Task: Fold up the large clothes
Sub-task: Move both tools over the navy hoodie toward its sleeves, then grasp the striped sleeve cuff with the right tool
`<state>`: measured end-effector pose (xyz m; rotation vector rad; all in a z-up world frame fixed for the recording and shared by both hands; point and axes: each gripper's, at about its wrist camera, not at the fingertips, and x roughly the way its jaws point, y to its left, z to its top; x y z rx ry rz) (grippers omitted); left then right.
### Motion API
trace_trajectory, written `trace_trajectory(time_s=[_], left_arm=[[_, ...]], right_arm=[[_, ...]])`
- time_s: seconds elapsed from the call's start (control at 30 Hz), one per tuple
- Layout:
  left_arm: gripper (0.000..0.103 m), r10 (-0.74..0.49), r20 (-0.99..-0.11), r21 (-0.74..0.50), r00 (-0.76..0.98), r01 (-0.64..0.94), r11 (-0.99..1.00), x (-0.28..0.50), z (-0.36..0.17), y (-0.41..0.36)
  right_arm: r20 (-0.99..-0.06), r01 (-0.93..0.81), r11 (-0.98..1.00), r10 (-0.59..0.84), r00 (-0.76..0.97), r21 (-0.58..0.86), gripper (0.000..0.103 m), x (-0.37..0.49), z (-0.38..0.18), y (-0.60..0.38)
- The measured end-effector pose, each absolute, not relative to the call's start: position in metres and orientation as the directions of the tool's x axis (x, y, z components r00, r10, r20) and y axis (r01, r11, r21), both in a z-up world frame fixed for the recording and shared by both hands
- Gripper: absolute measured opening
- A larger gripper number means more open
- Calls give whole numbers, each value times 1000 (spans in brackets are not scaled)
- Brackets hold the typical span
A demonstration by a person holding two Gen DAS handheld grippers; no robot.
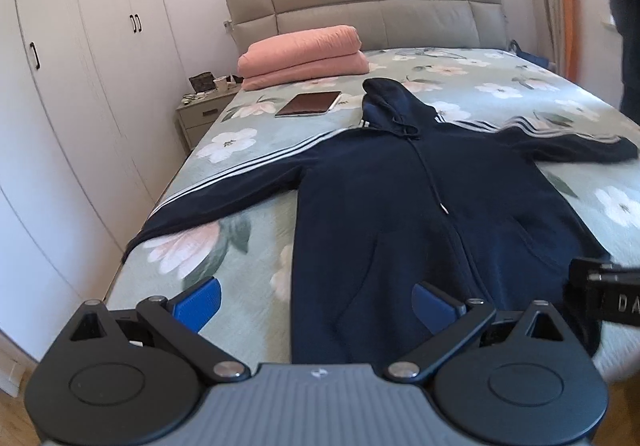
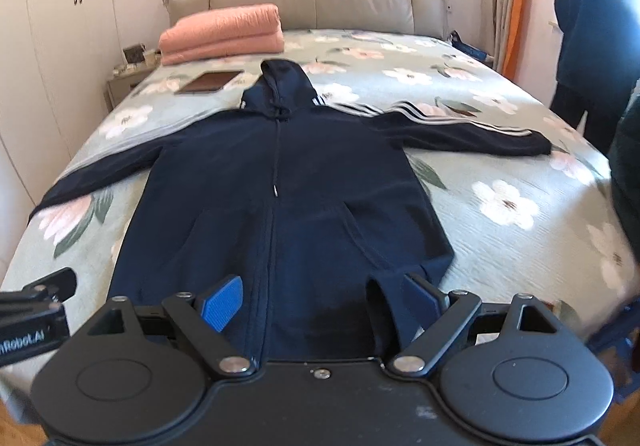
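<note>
A navy zip hoodie (image 1: 400, 206) lies face up on the bed, with its hood toward the headboard and both white-striped sleeves spread out sideways. My left gripper (image 1: 314, 304) is open over the hem's left part, its blue pads (image 1: 196, 306) wide apart, one over the bedspread and one over the cloth. In the right wrist view the hoodie (image 2: 288, 186) fills the middle. My right gripper (image 2: 320, 302) is open at the hem's right part. A raised fold of hem (image 2: 380, 310) stands just inside its right finger.
On the floral bedspread (image 2: 500, 206) a folded pink quilt (image 1: 300, 56) and a tablet (image 1: 308, 103) lie near the headboard. A bedside table (image 1: 200, 114) and white wardrobes (image 1: 80, 86) are on the left. A person (image 2: 588, 26) stands at the window on the right.
</note>
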<state>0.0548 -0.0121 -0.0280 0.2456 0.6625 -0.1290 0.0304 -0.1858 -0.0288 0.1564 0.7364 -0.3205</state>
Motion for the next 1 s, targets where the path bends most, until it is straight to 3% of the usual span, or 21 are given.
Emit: trace_trajectory(time_s=[0.17,0.37,0.73,1.0], left_arm=[[103,-79,-576,182,813,221,958,134,-66,-51],[94,-126,-582,140,803,252,958,232,-114,-93],[95,-73,-772,142,632,283,949,298,-116,-124],[94,-15,-833,172,553,285,943,322,-96,-144]], right_arm=[[-641,328,941,-203,741,81,102,101,-74,-216],[-657,290,956,-185,731,53,102,201,-124,-252],[-877,335,937,-76,475,100,102,249,-130,-284],[-931,330,939,-35,363,94,102,283,-121,-309]])
